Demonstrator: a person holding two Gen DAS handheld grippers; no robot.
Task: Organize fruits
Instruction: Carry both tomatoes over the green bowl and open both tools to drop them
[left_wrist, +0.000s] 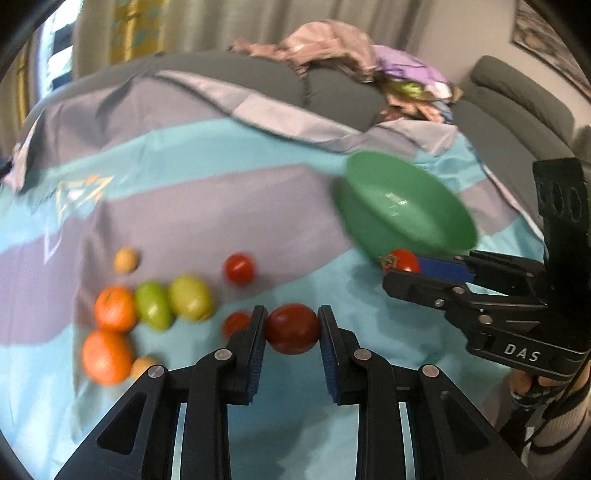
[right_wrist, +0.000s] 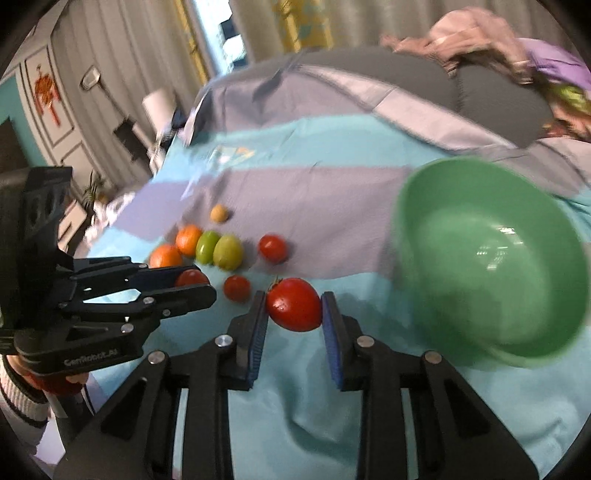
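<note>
Two tomatoes gripped: left gripper (left_wrist: 291, 328) clamped on dark red tomato (left_wrist: 291, 329), right gripper (right_wrist: 294, 310) clamped on bright red tomato (right_wrist: 294, 309). Green bowl (right_wrist: 491, 258) right, empty inside. Left on cloth: two small tomatoes (left_wrist: 240, 267), two oranges (left_wrist: 114, 308), two green fruits (left_wrist: 190, 297), two small tan fruits (left_wrist: 126, 260). Barely started, by look.

On my feeds both units match: the left gripper (left_wrist: 291, 326) and right gripper (right_wrist: 294, 308) are black angular linkages with silver pivot pins and blue ribbed pads (right_wrist: 257, 341). I read white lettering, "DAS", on one housing and "GenRobot_AI" on the other. The striped knit sleeve (right_wrist: 20, 393) is pale with dark bands.
</note>
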